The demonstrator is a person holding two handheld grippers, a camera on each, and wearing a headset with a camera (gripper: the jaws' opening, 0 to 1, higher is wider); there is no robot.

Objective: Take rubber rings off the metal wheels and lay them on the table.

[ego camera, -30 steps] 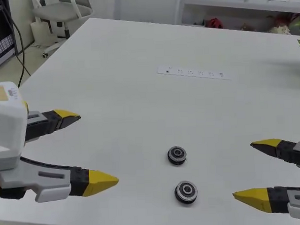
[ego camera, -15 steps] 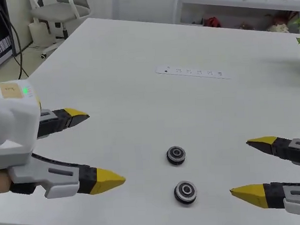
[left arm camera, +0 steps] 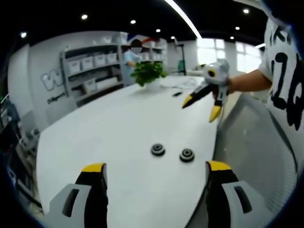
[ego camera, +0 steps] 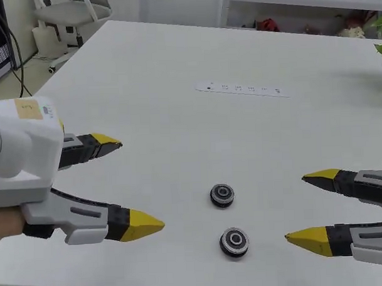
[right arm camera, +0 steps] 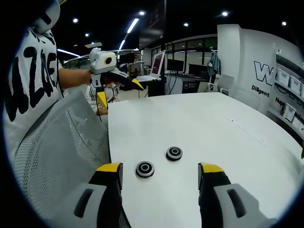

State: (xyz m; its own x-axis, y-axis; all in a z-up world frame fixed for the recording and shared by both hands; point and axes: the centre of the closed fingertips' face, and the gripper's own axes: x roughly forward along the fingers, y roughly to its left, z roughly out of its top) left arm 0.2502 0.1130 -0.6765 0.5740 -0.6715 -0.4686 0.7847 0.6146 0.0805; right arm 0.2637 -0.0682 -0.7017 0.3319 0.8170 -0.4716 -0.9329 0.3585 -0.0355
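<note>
Both wheels lie flat on the table (ego camera: 176, 87), axle up, so there's no long axis to line up with, just round from every side. The near wheel (ego camera: 234, 241) sits close to the front edge, and the far wheel (ego camera: 222, 195) is just behind it and a touch to the left. Each has its black ring (ego camera: 222, 241) on, so I'd say nothing's been pulled off yet.

The left gripper (ego camera: 139, 184) and right gripper (ego camera: 297, 207) come in from opposite sides with the wheels between them, both off the table, jaws spread wide, holding nothing.

The right one looks a bit nearer, its lower tip roughly level with the near wheel. In the right gripper view both wheels fall between the jaws, the near one just beside the left jaw. In the left gripper view they sit ahead, roughly centred.

Plenty of open room beyond and to the sides, and the power strip (ego camera: 242, 90) is well apart. The only thing I'd watch is that front edge by the near wheel.
</note>
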